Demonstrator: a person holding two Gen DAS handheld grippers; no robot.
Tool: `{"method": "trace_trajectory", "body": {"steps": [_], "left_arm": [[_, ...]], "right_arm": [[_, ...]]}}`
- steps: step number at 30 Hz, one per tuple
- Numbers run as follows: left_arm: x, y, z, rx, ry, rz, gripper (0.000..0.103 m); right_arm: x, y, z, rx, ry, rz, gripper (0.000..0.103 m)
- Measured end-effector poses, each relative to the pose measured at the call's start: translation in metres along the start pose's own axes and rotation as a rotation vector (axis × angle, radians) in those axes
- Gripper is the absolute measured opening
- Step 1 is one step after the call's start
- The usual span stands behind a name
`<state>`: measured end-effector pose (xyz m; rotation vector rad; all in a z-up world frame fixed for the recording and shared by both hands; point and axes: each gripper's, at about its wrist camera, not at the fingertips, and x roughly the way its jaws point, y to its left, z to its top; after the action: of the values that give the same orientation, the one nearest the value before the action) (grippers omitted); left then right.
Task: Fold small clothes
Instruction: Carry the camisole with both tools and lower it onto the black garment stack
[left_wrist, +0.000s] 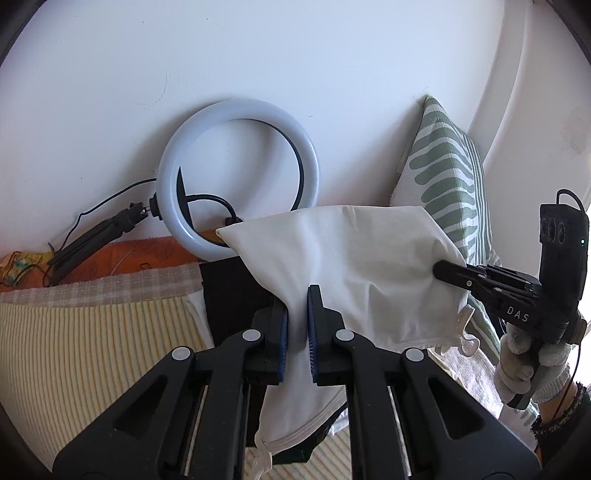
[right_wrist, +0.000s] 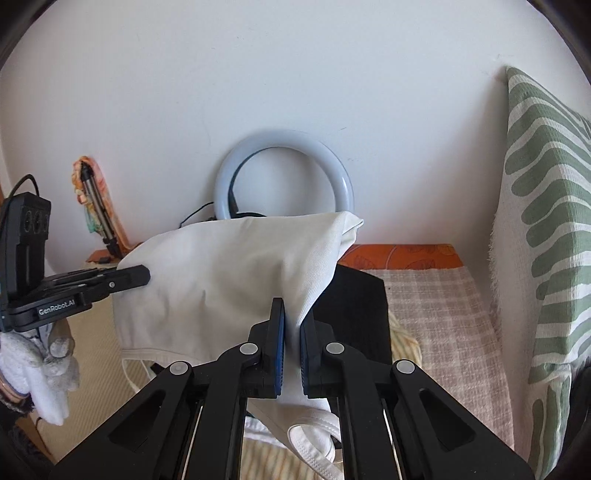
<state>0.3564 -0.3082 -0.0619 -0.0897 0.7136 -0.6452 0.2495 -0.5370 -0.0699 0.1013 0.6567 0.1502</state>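
Pinching the white garment (left_wrist: 351, 266) aloft, the left gripper (left_wrist: 298, 325) and right gripper (right_wrist: 292, 343) hold only thin bunched fabric, so either could slip and drop it onto the bed (right_wrist: 436, 302).

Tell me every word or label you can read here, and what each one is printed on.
"DAS" – white letters on the black side of the right gripper, in the left wrist view.
"GenRobot.AI" – white letters on the black side of the left gripper, in the right wrist view.
No readable text shows on the white garment, the ring light or the green-striped pillow.
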Motion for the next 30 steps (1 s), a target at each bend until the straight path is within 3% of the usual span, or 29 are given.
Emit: {"method": "trace_trajectory", "body": {"steps": [6, 12, 14, 17, 21, 23, 25, 30], "left_arm": [[0.037, -0.002, -0.006, -0.004, 0.04, 0.034, 0.007], [0.058, -0.004, -0.022, 0.074, 0.093, 0.15, 0.011], [0.054, -0.005, -0.022, 0.085, 0.075, 0.203, 0.012], [0.039, -0.008, -0.016, 0.09, 0.003, 0.266, 0.016], [0.032, -0.023, -0.002, 0.084, -0.056, 0.268, 0.022], [0.04, -0.031, 0.0, 0.082, -0.041, 0.249, 0.022], [0.056, -0.036, -0.002, 0.083, -0.01, 0.234, 0.022], [0.095, -0.033, -0.03, 0.085, 0.098, 0.232, 0.022]], "right_arm": [[0.033, -0.032, -0.003, 0.032, 0.034, -0.004, 0.005], [0.065, -0.047, -0.021, 0.048, 0.129, -0.034, 0.007], [0.07, -0.051, -0.024, 0.051, 0.167, -0.093, 0.009], [0.062, -0.056, -0.021, 0.068, 0.138, -0.164, 0.009], [0.046, -0.042, -0.008, 0.064, 0.031, -0.09, 0.009], [0.051, -0.034, -0.004, 0.07, 0.023, -0.025, 0.009], [0.061, -0.021, -0.005, 0.046, 0.035, 0.004, 0.009], [0.097, -0.01, -0.024, 0.013, 0.133, -0.02, 0.01]]}}
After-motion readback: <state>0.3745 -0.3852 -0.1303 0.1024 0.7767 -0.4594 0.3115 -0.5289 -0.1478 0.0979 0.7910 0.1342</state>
